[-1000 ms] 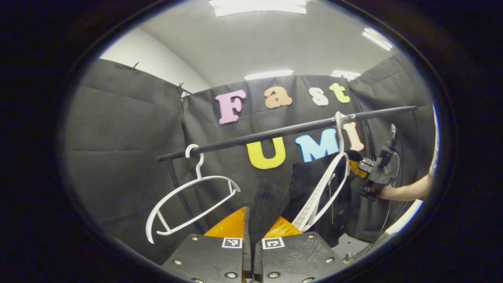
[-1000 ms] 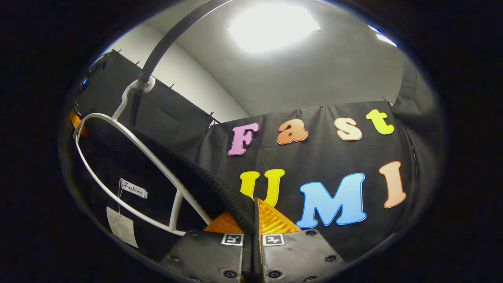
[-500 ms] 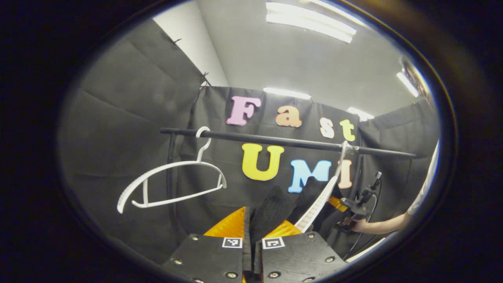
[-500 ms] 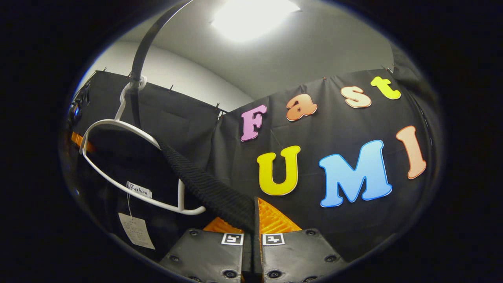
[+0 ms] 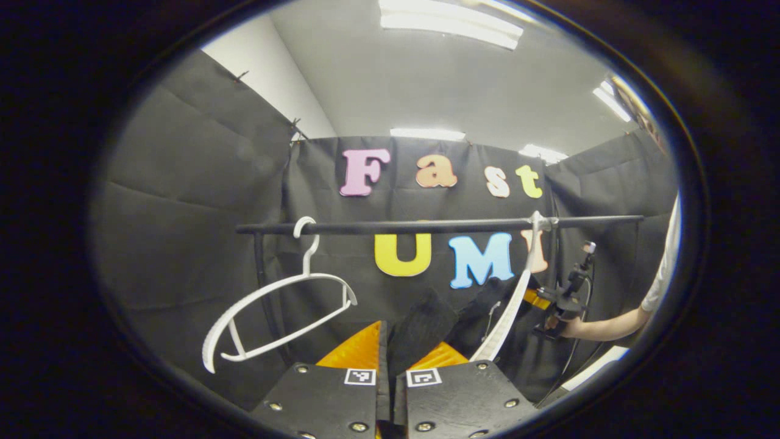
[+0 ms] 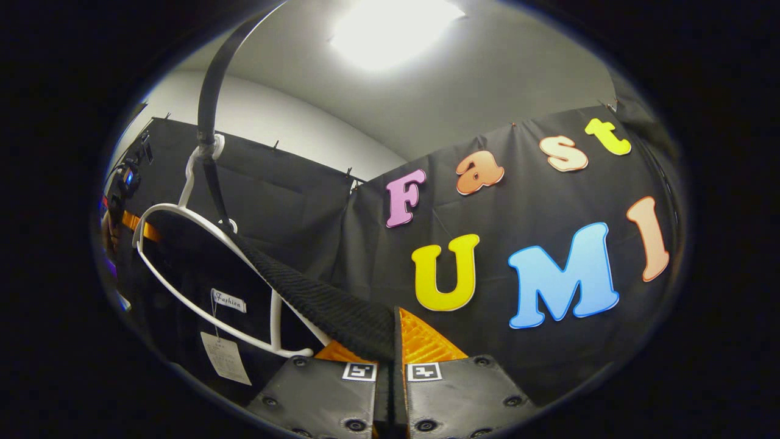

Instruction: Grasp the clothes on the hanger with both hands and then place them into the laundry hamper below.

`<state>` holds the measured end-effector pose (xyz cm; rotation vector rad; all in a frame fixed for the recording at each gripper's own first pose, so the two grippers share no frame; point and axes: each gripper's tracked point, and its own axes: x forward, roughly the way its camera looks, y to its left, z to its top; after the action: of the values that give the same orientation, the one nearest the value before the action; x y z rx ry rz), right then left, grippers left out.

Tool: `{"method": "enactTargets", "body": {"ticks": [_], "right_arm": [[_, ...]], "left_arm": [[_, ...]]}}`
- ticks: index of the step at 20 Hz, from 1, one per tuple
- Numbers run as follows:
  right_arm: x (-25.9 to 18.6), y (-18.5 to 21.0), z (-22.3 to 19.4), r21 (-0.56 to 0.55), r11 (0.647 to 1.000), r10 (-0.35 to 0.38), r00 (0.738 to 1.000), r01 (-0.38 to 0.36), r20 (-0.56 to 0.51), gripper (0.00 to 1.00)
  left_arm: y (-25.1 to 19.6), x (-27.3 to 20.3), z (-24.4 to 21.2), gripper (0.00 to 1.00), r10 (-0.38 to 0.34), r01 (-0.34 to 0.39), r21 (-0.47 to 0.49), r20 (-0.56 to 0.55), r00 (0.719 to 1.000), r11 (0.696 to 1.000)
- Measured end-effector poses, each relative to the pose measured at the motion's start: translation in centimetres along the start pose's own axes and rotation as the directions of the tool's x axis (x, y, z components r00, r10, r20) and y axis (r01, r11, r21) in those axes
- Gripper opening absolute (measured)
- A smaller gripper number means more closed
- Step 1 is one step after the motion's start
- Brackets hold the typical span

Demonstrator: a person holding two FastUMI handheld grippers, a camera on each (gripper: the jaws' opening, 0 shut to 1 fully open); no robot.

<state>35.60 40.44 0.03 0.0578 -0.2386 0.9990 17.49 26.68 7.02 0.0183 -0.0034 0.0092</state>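
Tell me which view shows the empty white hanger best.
The left gripper view: the empty white hanger hangs whole from the black rail, unobstructed. The right gripper view instead gives a close look at the other hanger, which carries the black garment.

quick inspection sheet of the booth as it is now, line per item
surface: nothing seen
job's things: black knit garment on white hanger, which hangs from the rail; paper tag hangs from the garment; hamper nothing seen
clutter: empty hanger at the rail's other end
grippers: left gripper shut on garment; right gripper shut on garment
cables: one drops from the right gripper
surroundings: black cloth walls, ceiling lights, person's forearm
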Motion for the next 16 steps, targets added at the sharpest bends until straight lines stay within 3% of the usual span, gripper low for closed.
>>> {"method": "enactTargets", "body": {"ticks": [3, 6, 12, 13, 16], "right_arm": [[-0.2, -0.4, -1.0, 0.032, 0.999, -0.003, 0.999, 0.004, -0.034, 0.04], [-1.0, -0.7, -1.9, -0.023, 1.000, -0.019, 0.999, 0.018, -0.048, 0.04], [-3.0, -1.9, -6.3, 0.033, 0.997, -0.064, 0.985, 0.070, -0.163, 0.04], [-3.6, -1.9, -6.9, 0.039, 0.996, -0.075, 0.981, 0.083, -0.177, 0.01], [-6.0, -1.4, -8.2, 0.049, 0.992, -0.098, 0.970, 0.112, -0.222, 0.04]], "left_arm": [[0.5, -0.5, -2.6, 0.05, -0.006, 0.006, -0.080, 0.002, 1.000, 0.997], [0.4, -0.9, -4.9, 0.04, 0.030, -0.031, -0.108, -0.006, 1.000, 0.994], [-2.0, 0.5, -8.6, 0.05, 0.088, -0.092, -0.147, -0.036, 0.995, 0.985], [-2.5, 0.2, -9.3, 0.05, 0.096, -0.102, -0.160, -0.044, 0.994, 0.982], [-3.3, -2.2, -11.8, 0.04, 0.138, -0.150, -0.194, -0.077, 0.987, 0.969]]}}
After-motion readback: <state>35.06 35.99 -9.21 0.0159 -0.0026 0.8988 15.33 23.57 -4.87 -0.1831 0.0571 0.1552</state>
